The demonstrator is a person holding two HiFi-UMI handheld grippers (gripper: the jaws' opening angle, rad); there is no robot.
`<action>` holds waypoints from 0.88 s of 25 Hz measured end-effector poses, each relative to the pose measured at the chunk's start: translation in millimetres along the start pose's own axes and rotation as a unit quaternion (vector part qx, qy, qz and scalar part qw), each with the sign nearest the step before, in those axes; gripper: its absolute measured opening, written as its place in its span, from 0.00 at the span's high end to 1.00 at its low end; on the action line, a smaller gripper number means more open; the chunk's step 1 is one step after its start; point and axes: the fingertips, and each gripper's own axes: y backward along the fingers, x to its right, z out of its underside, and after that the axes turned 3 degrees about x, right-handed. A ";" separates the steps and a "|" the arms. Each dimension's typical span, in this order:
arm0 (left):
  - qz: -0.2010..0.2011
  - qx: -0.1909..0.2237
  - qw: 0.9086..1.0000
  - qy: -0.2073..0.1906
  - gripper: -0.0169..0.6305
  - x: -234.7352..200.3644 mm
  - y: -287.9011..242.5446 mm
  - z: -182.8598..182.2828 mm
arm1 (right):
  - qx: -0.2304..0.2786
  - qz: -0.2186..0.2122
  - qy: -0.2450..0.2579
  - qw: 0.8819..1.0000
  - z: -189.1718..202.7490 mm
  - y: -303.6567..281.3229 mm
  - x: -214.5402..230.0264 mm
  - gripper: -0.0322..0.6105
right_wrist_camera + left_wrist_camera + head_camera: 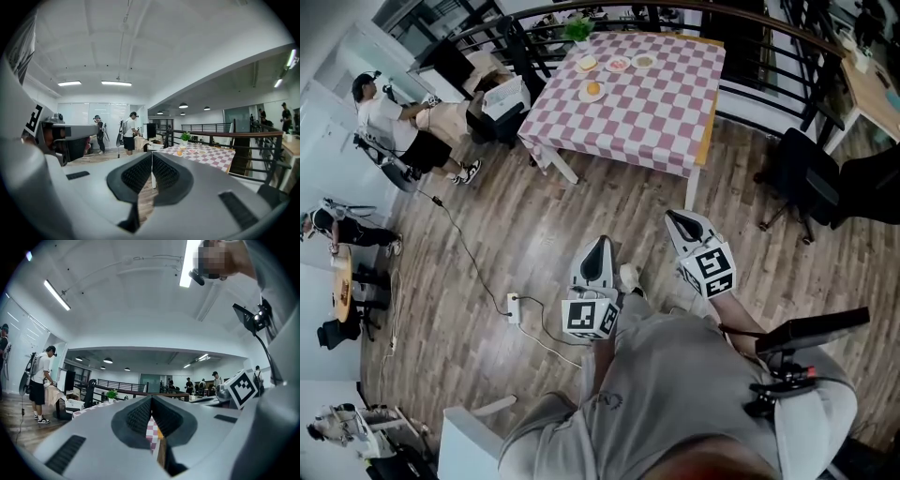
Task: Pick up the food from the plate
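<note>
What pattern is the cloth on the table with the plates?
Pink-and-white checks cover the tablecloth; the head view shows it best.

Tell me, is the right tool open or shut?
Shut. The right tool has its jaws together at the tips, nothing between them.

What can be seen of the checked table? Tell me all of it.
The table is rectangular, draped in a pink-and-white checked cloth, with a yellowish edge showing along one side and white legs on the wooden floor. Four small plates cluster at its far end, near a green plant. A dark railing runs behind it.
</note>
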 end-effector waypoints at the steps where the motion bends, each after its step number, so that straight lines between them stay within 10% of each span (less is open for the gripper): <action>1: 0.000 0.001 1.000 0.001 0.96 -6.6 -4.1 0.9 | -0.004 0.000 -0.002 1.000 2.3 -7.0 0.3 0.93; 22: 0.058 0.005 0.998 0.033 0.96 -191.3 -164.6 2.8 | -0.038 0.040 -0.011 0.998 -16.7 -223.1 36.7 0.93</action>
